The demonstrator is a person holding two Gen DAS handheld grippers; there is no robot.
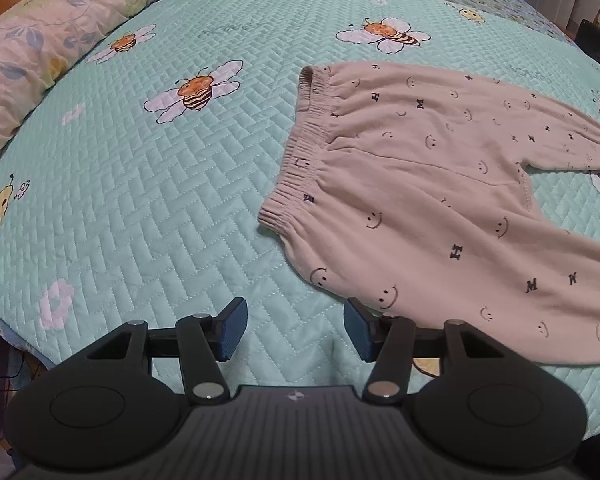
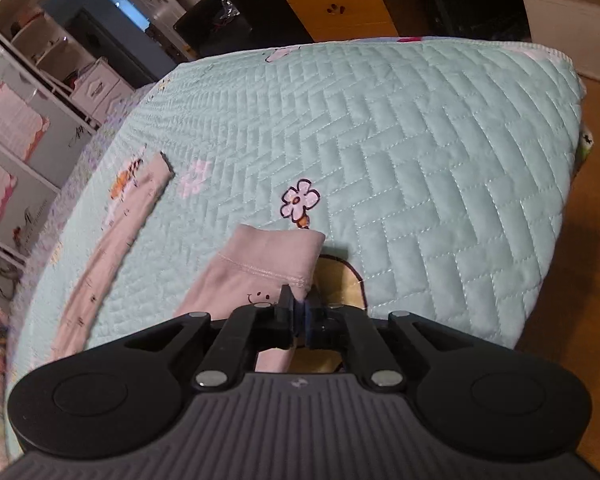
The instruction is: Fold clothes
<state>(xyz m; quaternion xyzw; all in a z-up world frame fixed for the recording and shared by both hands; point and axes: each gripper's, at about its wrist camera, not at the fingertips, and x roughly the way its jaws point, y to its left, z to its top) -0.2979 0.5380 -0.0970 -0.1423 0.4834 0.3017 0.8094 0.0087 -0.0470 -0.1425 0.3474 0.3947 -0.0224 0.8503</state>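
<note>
**Pink trousers spread on a quilted bedspread, one cuff at the right gripper**

Mint-green quilted bedspread (image 1: 148, 168), printed with bees and flowers, fills both views. Seen from the left wrist camera, the left gripper (image 1: 296, 330) is held over bare quilt with its blue pads well apart and nothing between them. Just beyond its right finger, toward 1 o'clock, pink trousers (image 1: 432, 184) printed with smiley faces and letters are laid flat, the elastic waistband (image 1: 300, 152) turned toward 11 o'clock and the legs running off toward 3 o'clock. A floral pillow (image 1: 40, 48) is seen at 10 o'clock along the bed's far edge.

Seen from the right wrist camera, the right gripper (image 2: 299, 312) is nearly closed, only a thin gap showing between the pads; the hemmed cuff (image 2: 276, 256) of one trouser leg lies right at the tips, and whether cloth is pinched cannot be told. The other leg (image 2: 116, 224) is stretched toward 10 o'clock. White shelving (image 2: 28, 112) stands at 9 o'clock, and a wooden floor (image 2: 580, 240) at 3 o'clock.
</note>
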